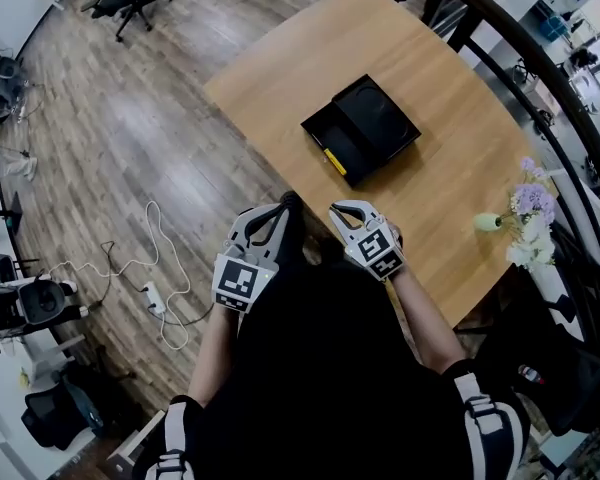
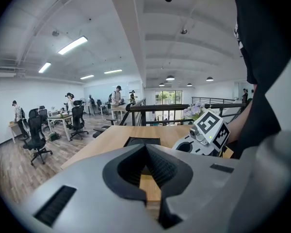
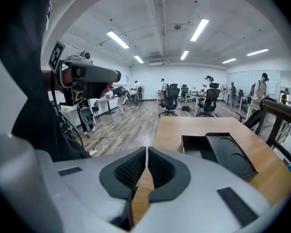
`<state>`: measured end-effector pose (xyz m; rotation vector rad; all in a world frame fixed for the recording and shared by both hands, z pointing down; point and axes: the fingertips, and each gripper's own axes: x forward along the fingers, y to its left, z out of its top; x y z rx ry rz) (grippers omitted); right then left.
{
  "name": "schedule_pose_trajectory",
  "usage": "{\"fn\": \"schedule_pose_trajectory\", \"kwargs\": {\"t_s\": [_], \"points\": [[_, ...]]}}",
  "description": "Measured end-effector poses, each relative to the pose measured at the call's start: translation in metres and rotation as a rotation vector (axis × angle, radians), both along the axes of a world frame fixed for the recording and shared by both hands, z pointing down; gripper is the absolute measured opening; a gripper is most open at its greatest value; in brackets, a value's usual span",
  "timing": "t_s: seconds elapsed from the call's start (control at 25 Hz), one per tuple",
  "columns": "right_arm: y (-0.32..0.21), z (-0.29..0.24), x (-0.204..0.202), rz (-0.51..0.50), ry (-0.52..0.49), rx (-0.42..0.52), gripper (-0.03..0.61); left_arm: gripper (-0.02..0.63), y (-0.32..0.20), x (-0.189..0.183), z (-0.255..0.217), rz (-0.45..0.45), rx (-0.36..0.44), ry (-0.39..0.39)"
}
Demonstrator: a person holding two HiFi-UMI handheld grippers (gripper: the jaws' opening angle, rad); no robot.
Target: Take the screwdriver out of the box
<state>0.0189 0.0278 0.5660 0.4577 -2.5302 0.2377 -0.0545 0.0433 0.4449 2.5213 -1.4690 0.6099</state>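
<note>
Yellow shows as one short strip inside the black box: that is the screwdriver, lying in the open compartment hard against the wall nearest the person, while the lid rests over the box's other part. Its long axis runs along that wall, parallel to the box's long side and slantwise to the person's reach. Only the yellow stretch is plain, so I cannot tell which end carries the tip. The left hand-held gripper and the right hand-held gripper both hang by the near edge of the desk, well apart from the box, each with its jaws closed tip to tip on nothing. The likely trouble is the tight spot: a jaw coming down beside the wall could catch the rim and shove the box across the smooth wood, or knock the loosely laid lid. A pinch on a rounded handle may also let it roll or slip free. The flowers at the desk's right edge look safely clear unless the right arm swings wide.
</note>
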Motion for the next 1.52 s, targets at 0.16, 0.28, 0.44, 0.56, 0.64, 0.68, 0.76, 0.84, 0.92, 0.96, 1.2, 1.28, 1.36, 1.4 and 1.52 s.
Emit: {"fn": "schedule_pose_trajectory", "kwargs": {"t_s": [0.16,0.28,0.44,0.56,0.64,0.68,0.76,0.84,0.92,0.96,1.2,1.28,1.36,1.4,1.52], "points": [[-0.012,0.006,0.003,0.059,0.033,-0.021,0.030,0.021,-0.018,0.003,0.006,0.077,-0.013,0.027],[-0.029,0.003,0.002,0.113,0.041,-0.027,0.029,0.021,-0.044,0.005,0.005,0.139,-0.012,0.042],[-0.054,-0.002,-0.008,0.141,0.067,-0.005,0.029,0.022,-0.088,0.004,-0.001,0.219,-0.006,0.089],[-0.074,-0.002,-0.014,0.169,0.091,-0.002,0.031,0.021,-0.117,0.009,-0.003,0.282,-0.010,0.114],[-0.085,0.000,-0.017,0.190,0.101,-0.007,0.031,0.021,-0.132,0.012,-0.002,0.324,-0.012,0.117],[-0.090,0.002,-0.018,0.200,0.107,-0.010,0.031,0.021,-0.138,0.014,0.000,0.343,-0.015,0.121],[-0.098,0.007,-0.020,0.219,0.122,-0.018,0.031,0.021,-0.149,0.016,0.005,0.373,-0.026,0.132],[-0.103,0.013,-0.022,0.231,0.140,-0.025,0.031,0.021,-0.158,0.016,0.012,0.396,-0.040,0.141],[-0.108,0.017,-0.024,0.245,0.154,-0.031,0.031,0.021,-0.167,0.013,0.017,0.414,-0.049,0.147],[-0.111,0.019,-0.025,0.254,0.159,-0.037,0.031,0.023,-0.173,0.012,0.019,0.422,-0.052,0.149],[-0.126,0.044,-0.023,0.256,0.218,-0.121,0.031,0.021,-0.208,0.013,0.016,0.476,-0.038,0.157],[-0.129,0.052,-0.022,0.241,0.248,-0.134,0.031,0.021,-0.213,0.013,0.015,0.491,-0.037,0.159],[-0.132,0.059,-0.022,0.236,0.258,-0.146,0.031,0.021,-0.215,0.011,0.015,0.505,-0.039,0.156],[-0.134,0.062,-0.022,0.238,0.258,-0.153,0.031,0.021,-0.217,0.010,0.015,0.509,-0.040,0.154],[-0.142,0.073,-0.020,0.240,0.259,-0.178,0.031,0.022,-0.223,0.001,0.017,0.502,-0.050,0.165]]}}
